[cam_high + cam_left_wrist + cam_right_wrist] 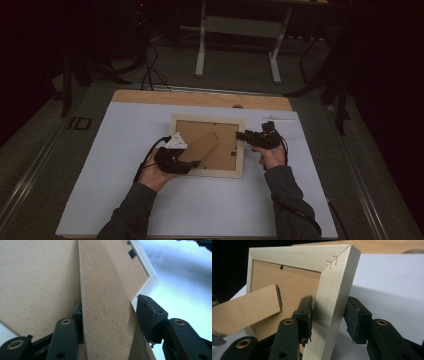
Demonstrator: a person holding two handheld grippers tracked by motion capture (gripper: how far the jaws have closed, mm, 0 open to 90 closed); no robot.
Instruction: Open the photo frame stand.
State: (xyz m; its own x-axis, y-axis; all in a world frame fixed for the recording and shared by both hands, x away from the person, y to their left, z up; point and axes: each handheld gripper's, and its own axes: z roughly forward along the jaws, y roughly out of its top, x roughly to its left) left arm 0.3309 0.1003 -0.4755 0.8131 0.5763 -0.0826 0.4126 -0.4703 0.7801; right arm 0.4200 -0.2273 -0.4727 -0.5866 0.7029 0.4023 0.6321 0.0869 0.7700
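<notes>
Dim room, white tabletop (125,200) under picture frame (240,150) lying back-side up near middle. Cardboard stand (200,148) hinged to frame back, long axis running diagonally from hinge near centre toward left gripper (172,162). Left jaws half wide, straddling stand's free end; one pad against its edge, other looks just clear. Right gripper (250,136) at frame's right rail, jaws astride it, inner pad touching, outer pad apart. Next move likely turns on left hand, nearer to stand.
</notes>
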